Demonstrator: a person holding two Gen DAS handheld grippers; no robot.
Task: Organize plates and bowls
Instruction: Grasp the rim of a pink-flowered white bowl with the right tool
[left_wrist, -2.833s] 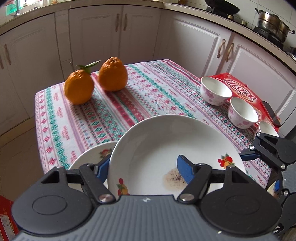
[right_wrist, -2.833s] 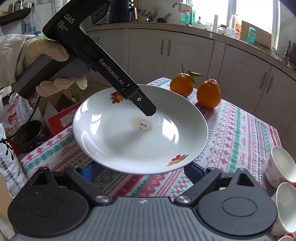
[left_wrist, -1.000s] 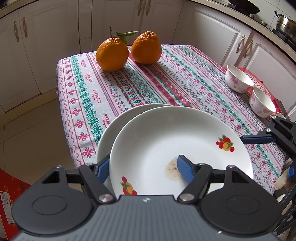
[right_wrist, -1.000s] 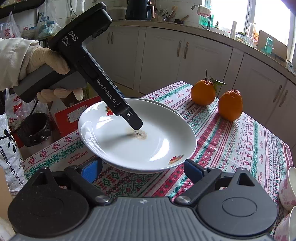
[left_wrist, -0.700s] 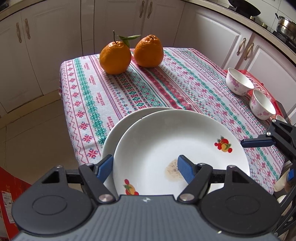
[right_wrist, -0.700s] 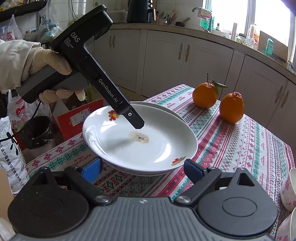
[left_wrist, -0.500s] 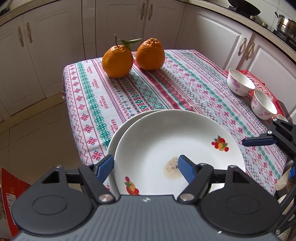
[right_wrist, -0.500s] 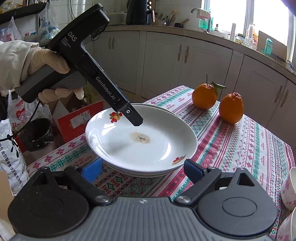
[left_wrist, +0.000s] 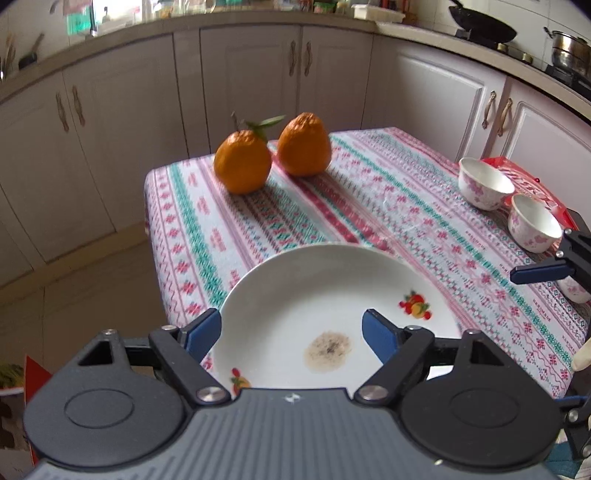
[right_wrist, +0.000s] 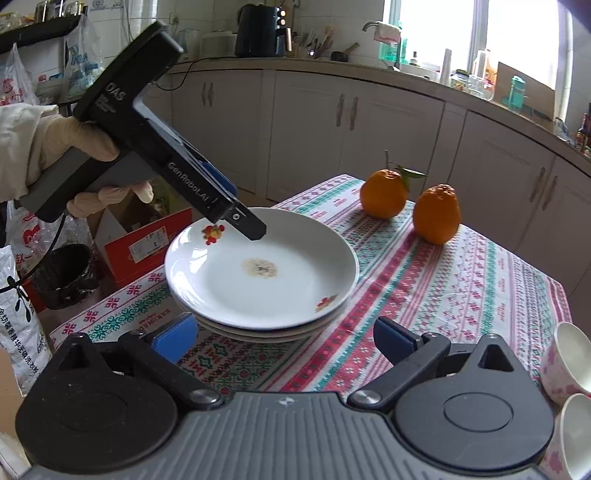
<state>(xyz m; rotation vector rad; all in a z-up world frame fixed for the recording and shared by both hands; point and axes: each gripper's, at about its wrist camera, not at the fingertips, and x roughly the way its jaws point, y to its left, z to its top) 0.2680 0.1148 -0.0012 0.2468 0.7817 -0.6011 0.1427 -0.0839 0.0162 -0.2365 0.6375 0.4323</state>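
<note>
Looking along the left gripper (left_wrist: 291, 332), its blue fingers stand wide apart, one over the glossy white plate (left_wrist: 332, 314), holding nothing; patterned tablecloth (left_wrist: 221, 229), two floral bowls (left_wrist: 484, 182).

Facing the stacked plate from the right gripper (right_wrist: 284, 338), jaws spread and empty; two bumpy oranges (right_wrist: 436, 216) sit beyond, pale cabinets (right_wrist: 306, 122) behind.

The left gripper (right_wrist: 255, 230) has a dark grey pistol-style handle and a long black body printed "DAS" and "GenRobot.AI" in pale letters, with a blue part on its far side and a small screw near the tip. A black cable trails from the handle. The left hand (right_wrist: 70, 147) wears a cream glove under a pale sleeve. The right gripper (right_wrist: 284, 332) shows a ribbed grey housing, two round black discs, black linkage arms with silver screws, and blue fingertips (right_wrist: 175, 338).
</note>
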